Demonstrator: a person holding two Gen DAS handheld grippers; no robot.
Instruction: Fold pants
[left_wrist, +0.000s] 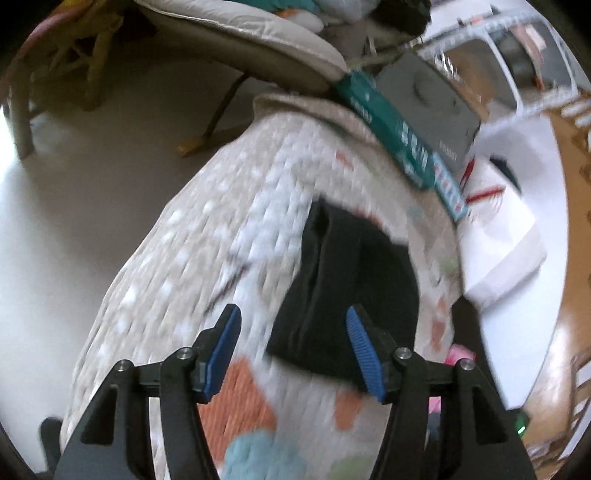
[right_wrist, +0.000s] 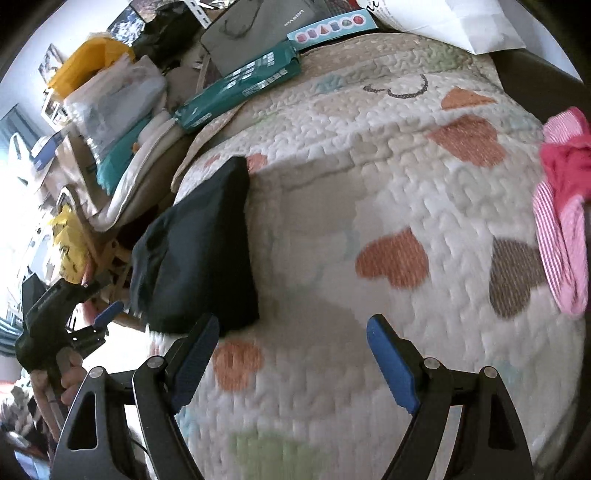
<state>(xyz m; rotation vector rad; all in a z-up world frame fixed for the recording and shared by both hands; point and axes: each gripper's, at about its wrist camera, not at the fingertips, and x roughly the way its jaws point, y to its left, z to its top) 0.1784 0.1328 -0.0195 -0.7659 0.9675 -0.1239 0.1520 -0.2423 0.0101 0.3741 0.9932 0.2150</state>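
The dark navy fabric pants (right_wrist: 199, 254) lie as a compact folded bundle on the cream quilted bedspread with orange hearts (right_wrist: 369, 192), near its edge, so I judge the folding is all but finished and I'm at the stage of letting go or tidying. My left gripper (left_wrist: 293, 349) hangs above the bundle with its blue-padded fingers spread apart and nothing between them; in that view the pants sit just past my fingertips, toward 1 o'clock. My right gripper (right_wrist: 291, 354) is likewise released and empty, with the pants at about 10 o'clock from it, one corner just beside its left pad. The next move, if any, calls for pressing the bundle flat or squaring its edges without dragging the layers open. A pink striped garment (right_wrist: 561, 214) is cut off at 3 o'clock. Motion blur smears the left view, and I cannot tell how many layers the bundle has or whether its underside is neat.
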